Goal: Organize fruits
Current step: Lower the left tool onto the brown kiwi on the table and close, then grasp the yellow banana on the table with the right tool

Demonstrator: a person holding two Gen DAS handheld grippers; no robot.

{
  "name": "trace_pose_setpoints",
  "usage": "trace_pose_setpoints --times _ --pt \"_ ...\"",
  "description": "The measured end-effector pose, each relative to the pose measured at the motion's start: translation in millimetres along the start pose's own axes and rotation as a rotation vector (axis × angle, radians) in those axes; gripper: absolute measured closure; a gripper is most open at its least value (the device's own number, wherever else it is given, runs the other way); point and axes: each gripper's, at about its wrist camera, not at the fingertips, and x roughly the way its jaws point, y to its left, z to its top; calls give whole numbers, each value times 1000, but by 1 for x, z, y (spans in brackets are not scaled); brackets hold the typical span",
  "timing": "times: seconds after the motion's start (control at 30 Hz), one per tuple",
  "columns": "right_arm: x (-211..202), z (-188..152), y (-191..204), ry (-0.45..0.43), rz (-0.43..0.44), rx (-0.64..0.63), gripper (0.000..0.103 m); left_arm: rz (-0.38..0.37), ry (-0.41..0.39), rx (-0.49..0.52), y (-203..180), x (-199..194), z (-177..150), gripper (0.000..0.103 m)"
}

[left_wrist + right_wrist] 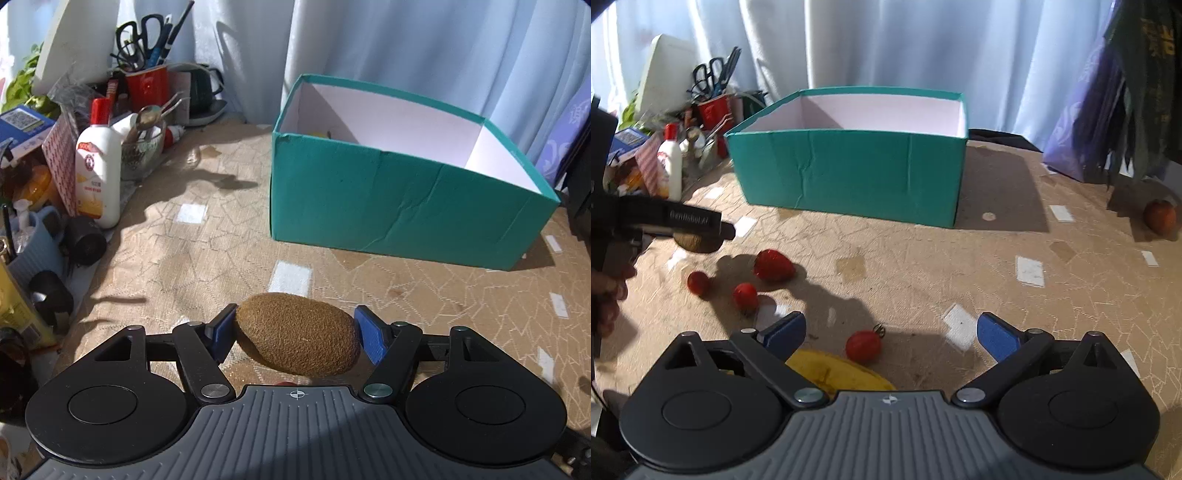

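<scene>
- Nearest the left wrist camera, the left gripper [295, 334] is clamping a brown kiwi [297, 334] crosswise, both blue pads pressing on its ends, jaws roughly half open around it.
- The kiwi is sitting just above the beige tablecloth [221, 251], well short of the teal box [399, 206], so I judge this fruit is being carried and not yet delivered.
- In the right wrist view the right gripper [892, 334] is hanging with its jaws spread wide and nothing between the pads; a yellow banana [842, 373] is lying just under it and a cherry tomato [863, 345] is lying on the cloth between its fingers, untouched.
- Most of the job is looking undone: a strawberry [774, 265], two more small red tomatoes [745, 295] and [698, 282], and a reddish fruit [1160, 218] far off to the side are all lying loose on the cloth.
- Only the left wrist view is looking down into the box: a small yellowish something [319, 134] is peeking over the near wall, too hidden to name.
- Only the right wrist view is showing the scattered fruit, and the left gripper from outside with the kiwi under it and a hand [607, 291] behind it.
- The left wrist view alone is showing the desk clutter clearly, such as a white bottle [98, 177] and a red cup of scissors [147, 86].
</scene>
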Motion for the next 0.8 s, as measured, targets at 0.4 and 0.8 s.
trace_pose_setpoints --times 0.4,0.8 --pt "-5 -15 34 9 207 -455 24 -93 -61 23 -9 -45 -3 31" --pt "19 -19 51 116 310 -707 38 -73 -69 2 -5 -59 -8 31"
